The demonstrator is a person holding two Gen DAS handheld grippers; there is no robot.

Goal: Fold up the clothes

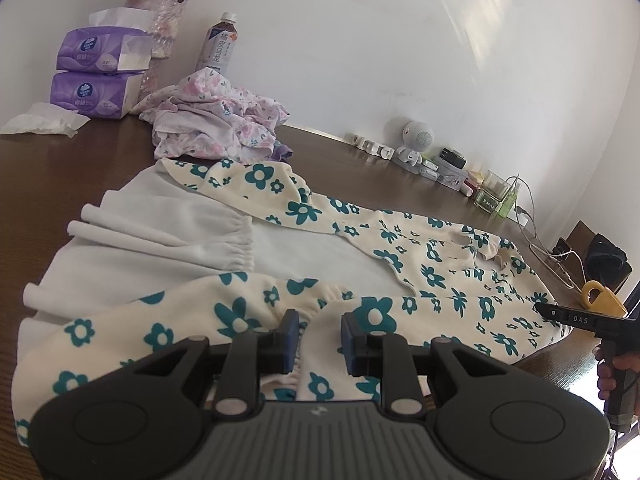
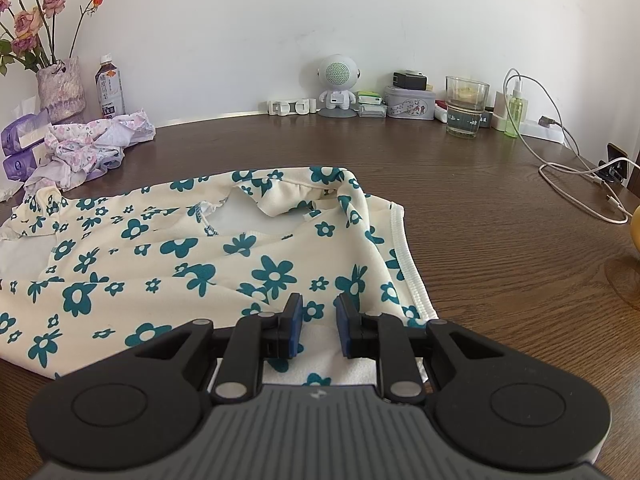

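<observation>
Fabric with teal flowers, a cream garment [image 2: 224, 264], lies spread on the brown worktop [image 2: 500, 216]. I see my left gripper [image 1: 319, 330] and right gripper [image 2: 319, 314] parted above it, fingers [image 2: 294, 322] holding nothing.

Dark wood table [image 2: 480, 208], plain white wall [image 2: 280, 8]

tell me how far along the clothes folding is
Early. Done: the cream garment with teal flowers lies spread on the brown wooden table, sleeves partly turned in. In hand: nothing; left gripper and right gripper hover open over it. Left: folding it, then the crumpled pink floral pile.
</observation>
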